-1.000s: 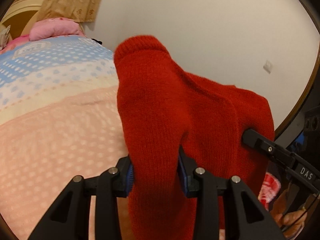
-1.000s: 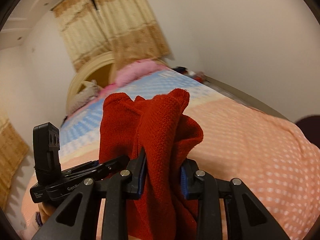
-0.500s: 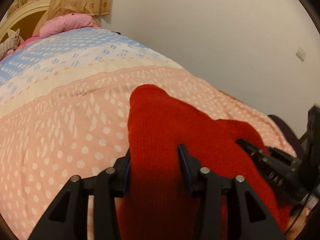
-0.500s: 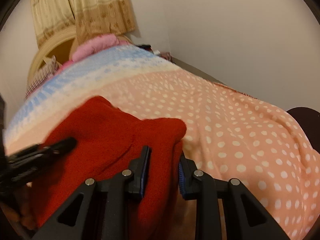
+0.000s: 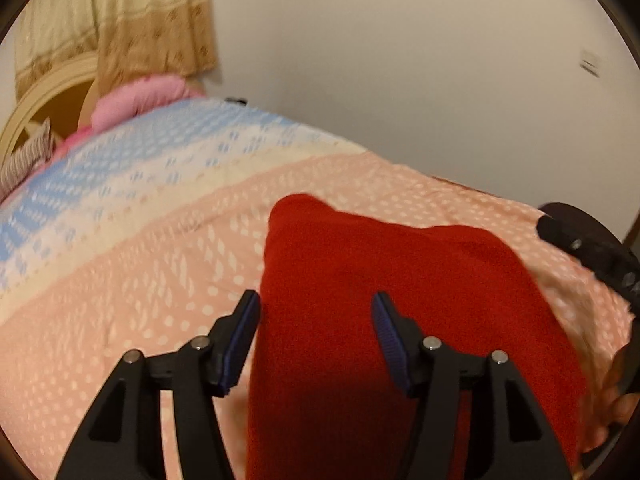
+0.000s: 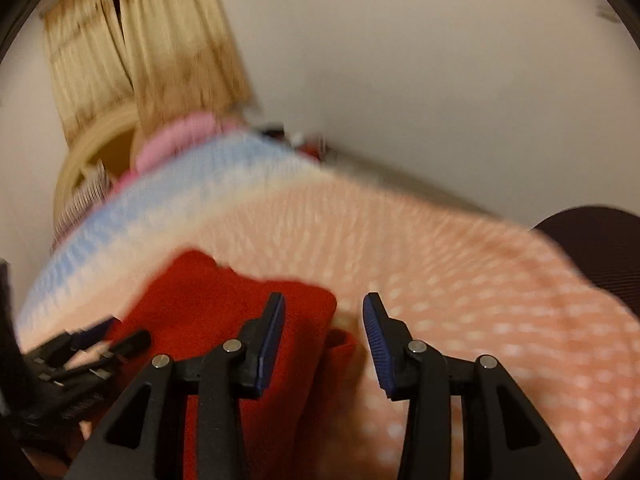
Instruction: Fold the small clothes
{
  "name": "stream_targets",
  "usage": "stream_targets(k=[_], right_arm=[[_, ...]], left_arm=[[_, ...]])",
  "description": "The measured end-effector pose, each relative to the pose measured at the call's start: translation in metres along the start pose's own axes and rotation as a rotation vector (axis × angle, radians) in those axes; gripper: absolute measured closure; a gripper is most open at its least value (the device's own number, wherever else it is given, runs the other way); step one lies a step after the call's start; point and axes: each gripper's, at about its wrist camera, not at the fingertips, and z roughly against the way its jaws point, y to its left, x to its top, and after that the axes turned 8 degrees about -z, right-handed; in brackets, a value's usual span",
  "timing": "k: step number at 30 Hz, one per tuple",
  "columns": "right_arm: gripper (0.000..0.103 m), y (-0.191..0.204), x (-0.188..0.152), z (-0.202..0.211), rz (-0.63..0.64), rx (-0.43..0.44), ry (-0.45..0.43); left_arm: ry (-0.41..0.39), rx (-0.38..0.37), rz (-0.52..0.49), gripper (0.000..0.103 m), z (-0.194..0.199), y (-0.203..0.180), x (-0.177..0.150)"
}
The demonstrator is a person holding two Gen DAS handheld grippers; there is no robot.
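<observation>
A red knitted garment (image 5: 380, 280) lies on the peach dotted bedspread (image 5: 140, 280). My left gripper (image 5: 316, 312) is open, its jaws spread either side of the garment's near part and not pinching it. In the right wrist view the same red garment (image 6: 224, 300) lies to the left, and my right gripper (image 6: 324, 316) is open at its right edge, with only the left finger (image 6: 272, 328) over the cloth. The left gripper (image 6: 104, 340) shows at that view's left edge; the right gripper's body (image 5: 592, 256) shows at the left view's right edge.
The bed runs away to a blue-and-white band (image 5: 120, 160), a pink pillow (image 5: 140, 96) and a cream headboard (image 5: 44, 96) under tan curtains (image 5: 152, 20). A plain wall (image 5: 400, 60) stands on the right. A dark round object (image 6: 600, 248) sits past the bed's right edge.
Both grippers lowered the red garment from the air onto the bedspread, then opened and let go of it. The right view has swung and is blurred.
</observation>
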Motion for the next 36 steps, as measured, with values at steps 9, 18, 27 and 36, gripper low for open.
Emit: stream_targets(k=[9, 18, 27, 36], right_arm=[[0.061, 0.055, -0.059, 0.081, 0.183, 0.031, 0.006], [0.063, 0.060, -0.094, 0.077, 0.209, -0.026, 0.066], [0.064, 0.037, -0.098, 0.052, 0.129, -0.024, 0.153], [0.029, 0.007, -0.039, 0.038, -0.069, 0.115, 0.137]], left_arm=[[0.004, -0.022, -0.029, 0.041, 0.040, -0.007, -0.022], [0.051, -0.019, -0.038, 0.041, 0.035, -0.011, -0.048], [0.053, -0.008, -0.051, 0.040, 0.030, -0.013, -0.046], [0.115, -0.200, 0.173, 0.027, -0.011, 0.033, -0.011]])
